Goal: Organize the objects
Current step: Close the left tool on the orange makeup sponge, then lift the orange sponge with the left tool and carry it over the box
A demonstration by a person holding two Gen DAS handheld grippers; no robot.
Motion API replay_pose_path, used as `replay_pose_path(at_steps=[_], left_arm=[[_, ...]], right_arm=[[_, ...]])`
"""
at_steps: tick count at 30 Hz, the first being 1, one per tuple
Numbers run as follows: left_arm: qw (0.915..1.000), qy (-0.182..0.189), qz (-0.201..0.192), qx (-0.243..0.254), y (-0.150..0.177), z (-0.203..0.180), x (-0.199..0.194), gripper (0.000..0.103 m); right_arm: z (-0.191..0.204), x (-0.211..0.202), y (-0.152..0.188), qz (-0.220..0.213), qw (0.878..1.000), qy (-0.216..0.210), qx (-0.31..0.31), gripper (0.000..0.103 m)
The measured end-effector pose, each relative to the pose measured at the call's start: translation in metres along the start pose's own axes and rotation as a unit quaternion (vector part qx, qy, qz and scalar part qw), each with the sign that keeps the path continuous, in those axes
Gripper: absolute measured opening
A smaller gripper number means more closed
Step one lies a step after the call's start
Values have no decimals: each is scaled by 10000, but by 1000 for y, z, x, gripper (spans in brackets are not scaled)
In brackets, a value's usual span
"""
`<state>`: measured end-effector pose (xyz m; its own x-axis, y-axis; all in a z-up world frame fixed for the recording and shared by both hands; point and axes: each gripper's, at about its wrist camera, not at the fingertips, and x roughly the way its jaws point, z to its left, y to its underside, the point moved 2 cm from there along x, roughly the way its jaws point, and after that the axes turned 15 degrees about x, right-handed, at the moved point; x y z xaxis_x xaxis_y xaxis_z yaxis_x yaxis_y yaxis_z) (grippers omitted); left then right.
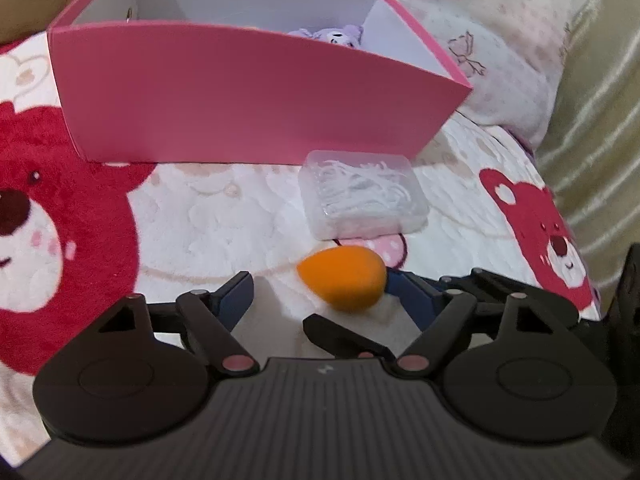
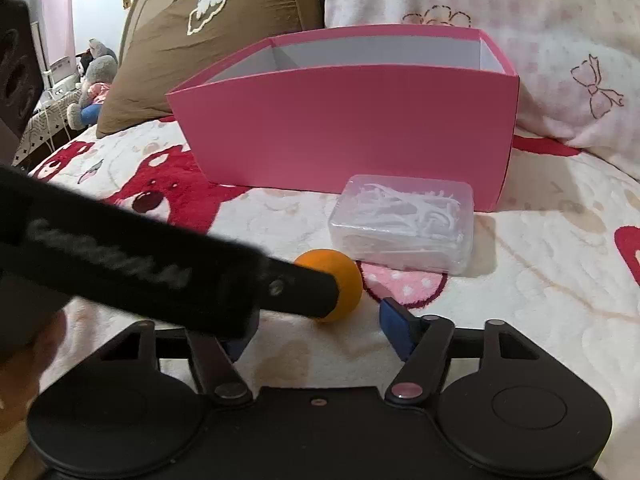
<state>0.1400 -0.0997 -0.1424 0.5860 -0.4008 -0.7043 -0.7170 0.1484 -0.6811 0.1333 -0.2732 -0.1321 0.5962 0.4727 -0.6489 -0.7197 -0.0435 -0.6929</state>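
Observation:
An orange egg-shaped sponge (image 1: 343,279) lies on the bear-print blanket, also in the right wrist view (image 2: 344,276). My left gripper (image 1: 320,294) is open around it, the sponge touching its right finger. My right gripper (image 2: 316,328) is open and empty just short of the sponge; the left gripper's black body (image 2: 160,268) crosses in front and hides its left finger. A clear plastic box of white floss picks (image 1: 362,194) (image 2: 404,226) lies just beyond. Behind stands an open pink box (image 1: 248,96) (image 2: 352,128) with a purple plush toy (image 1: 334,34) inside.
The bear-print blanket (image 1: 224,216) covers the bed. A brown pillow (image 2: 208,32) lies behind the pink box at left, and a pale printed quilt (image 2: 560,60) at right. A striped curtain (image 1: 600,120) hangs at the bed's right edge.

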Motion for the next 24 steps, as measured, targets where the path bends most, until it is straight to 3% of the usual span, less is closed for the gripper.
replay_pose_path(at_steps=[3, 7, 24], left_arm=[[9998, 42, -67, -169, 2, 4, 8, 66], [9996, 192, -185, -18, 0, -2, 10, 45], [9997, 240, -33, 61, -5, -10, -12, 39]], right_arm=[[-1, 3, 0, -34, 10000, 58, 10, 57], [0, 4, -2, -27, 9999, 160, -12, 45], [15, -10, -8, 79, 9997, 204, -64, 40]])
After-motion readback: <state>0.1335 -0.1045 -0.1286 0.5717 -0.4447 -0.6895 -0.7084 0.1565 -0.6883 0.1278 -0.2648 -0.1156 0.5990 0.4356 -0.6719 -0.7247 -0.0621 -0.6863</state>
